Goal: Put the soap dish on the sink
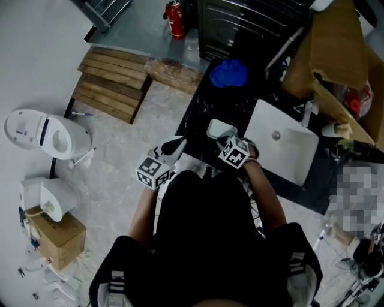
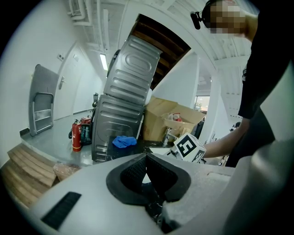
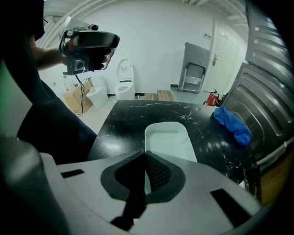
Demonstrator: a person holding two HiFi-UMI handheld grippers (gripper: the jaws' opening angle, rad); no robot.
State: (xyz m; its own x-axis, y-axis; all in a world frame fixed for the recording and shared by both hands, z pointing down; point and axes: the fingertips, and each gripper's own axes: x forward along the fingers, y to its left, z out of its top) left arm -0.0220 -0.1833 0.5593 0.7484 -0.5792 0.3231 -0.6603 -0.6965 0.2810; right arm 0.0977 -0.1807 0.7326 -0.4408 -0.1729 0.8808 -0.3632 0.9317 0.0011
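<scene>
The soap dish (image 1: pixel 219 128) is a white, shallow, rounded-rectangle tray over the black marble counter (image 1: pixel 201 111), just left of the white sink (image 1: pixel 282 147). My right gripper (image 1: pixel 224 138) is at the dish's near edge. In the right gripper view the jaws are shut on the near rim of the soap dish (image 3: pixel 166 137), and the right gripper (image 3: pixel 145 157) hides that rim. My left gripper (image 1: pixel 175 144) hangs off the counter's left edge, apart from the dish. In its own view the left gripper (image 2: pixel 146 159) is shut with nothing held.
A blue cloth (image 1: pixel 228 73) lies at the counter's far end, by a grey metal cabinet (image 1: pixel 252 24). A faucet (image 1: pixel 307 114) and a cardboard box (image 1: pixel 336 48) stand behind the sink. Wooden pallets (image 1: pixel 114 84), a toilet (image 1: pixel 48 135) and a fire extinguisher (image 1: pixel 174 18) are on the floor.
</scene>
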